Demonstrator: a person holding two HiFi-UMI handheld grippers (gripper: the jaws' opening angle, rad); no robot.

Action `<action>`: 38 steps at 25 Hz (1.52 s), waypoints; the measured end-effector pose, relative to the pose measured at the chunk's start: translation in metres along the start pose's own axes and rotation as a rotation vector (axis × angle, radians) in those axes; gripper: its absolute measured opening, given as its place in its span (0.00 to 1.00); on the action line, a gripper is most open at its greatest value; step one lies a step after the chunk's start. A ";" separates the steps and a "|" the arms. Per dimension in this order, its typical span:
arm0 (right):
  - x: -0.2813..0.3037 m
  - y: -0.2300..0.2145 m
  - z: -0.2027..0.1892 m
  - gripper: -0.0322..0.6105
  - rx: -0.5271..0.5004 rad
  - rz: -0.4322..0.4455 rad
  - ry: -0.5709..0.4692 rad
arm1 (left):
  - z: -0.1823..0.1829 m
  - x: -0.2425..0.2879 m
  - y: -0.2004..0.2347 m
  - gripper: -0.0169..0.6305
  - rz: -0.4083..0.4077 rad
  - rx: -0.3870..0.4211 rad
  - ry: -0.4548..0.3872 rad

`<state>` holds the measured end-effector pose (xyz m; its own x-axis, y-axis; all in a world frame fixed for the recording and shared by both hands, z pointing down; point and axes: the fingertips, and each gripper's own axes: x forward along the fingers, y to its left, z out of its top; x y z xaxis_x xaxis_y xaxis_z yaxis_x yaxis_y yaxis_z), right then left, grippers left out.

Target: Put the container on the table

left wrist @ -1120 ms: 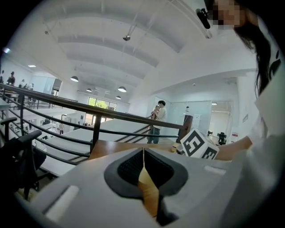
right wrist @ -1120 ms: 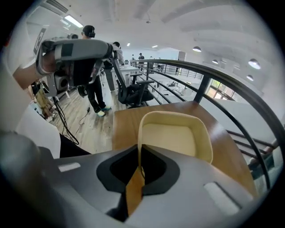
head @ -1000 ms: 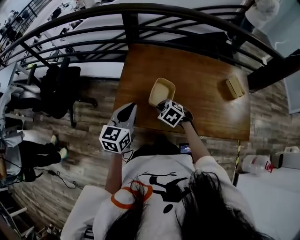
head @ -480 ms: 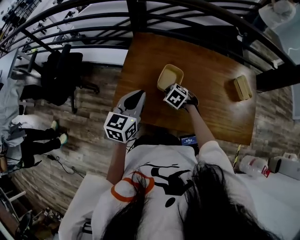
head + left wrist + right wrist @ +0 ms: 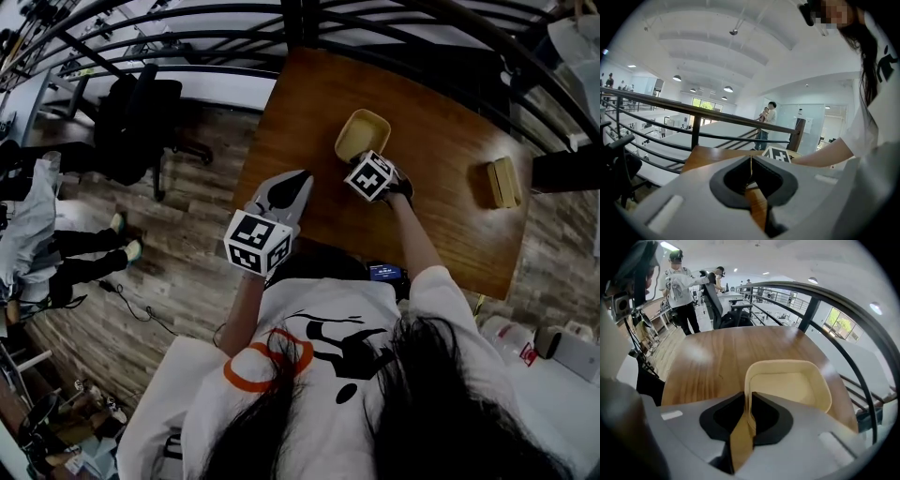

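A cream, open-topped container (image 5: 362, 134) is over the brown wooden table (image 5: 441, 220), near its middle left. My right gripper (image 5: 364, 159) is shut on its near rim. In the right gripper view the thin wall of the container (image 5: 787, 380) is pinched between the jaws of the right gripper (image 5: 749, 399), and its base sits at or just above the tabletop; I cannot tell which. My left gripper (image 5: 300, 178) hovers at the table's near left edge. The left gripper view shows the left gripper (image 5: 751, 159) shut, holding nothing.
A flat yellowish box (image 5: 504, 182) lies on the table's right side. A dark metal railing (image 5: 309, 19) runs along the far edge. A black office chair (image 5: 141, 122) stands on the wood floor to the left. People stand beyond (image 5: 679, 287).
My right gripper has carried the container a little farther in over the table. My left gripper has come up closer to the table's near edge.
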<state>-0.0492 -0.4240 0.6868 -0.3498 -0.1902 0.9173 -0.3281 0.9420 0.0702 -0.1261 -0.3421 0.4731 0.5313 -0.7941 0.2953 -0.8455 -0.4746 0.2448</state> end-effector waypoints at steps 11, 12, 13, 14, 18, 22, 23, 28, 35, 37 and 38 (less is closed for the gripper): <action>-0.020 -0.009 0.016 0.25 0.107 -0.029 -0.102 | -0.001 -0.012 0.013 0.03 0.025 -0.002 -0.008; -0.022 -0.009 0.017 0.25 0.116 -0.035 -0.116 | -0.001 -0.013 0.013 0.03 0.024 -0.001 -0.009; -0.026 -0.008 0.019 0.24 0.125 -0.037 -0.132 | 0.000 -0.014 0.012 0.03 0.023 0.001 -0.011; -0.030 -0.006 0.021 0.24 0.133 -0.037 -0.146 | 0.000 -0.015 0.011 0.03 0.022 0.003 -0.012; -0.056 0.006 0.026 0.24 0.166 -0.054 -0.218 | 0.001 -0.024 0.003 0.03 0.012 0.014 -0.020; -0.086 0.023 0.028 0.23 0.201 -0.081 -0.291 | -0.001 -0.034 -0.008 0.03 -0.002 0.023 -0.023; -0.093 0.027 0.029 0.23 0.210 -0.087 -0.312 | -0.001 -0.037 -0.010 0.03 -0.007 0.025 -0.023; -0.129 0.052 0.040 0.21 0.247 -0.134 -0.421 | -0.003 -0.051 -0.018 0.03 -0.033 0.038 -0.022; -0.173 0.101 0.047 0.21 0.297 -0.172 -0.537 | -0.012 -0.078 -0.032 0.03 -0.072 0.057 -0.022; -0.187 0.118 0.049 0.21 0.323 -0.172 -0.578 | -0.016 -0.088 -0.037 0.03 -0.088 0.060 -0.020; -0.192 0.127 0.050 0.21 0.335 -0.171 -0.596 | -0.019 -0.092 -0.040 0.03 -0.097 0.061 -0.018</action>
<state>-0.0674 -0.2816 0.4996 -0.6587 -0.5373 0.5267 -0.6406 0.7677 -0.0181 -0.1406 -0.2427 0.4533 0.6100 -0.7499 0.2562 -0.7923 -0.5713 0.2141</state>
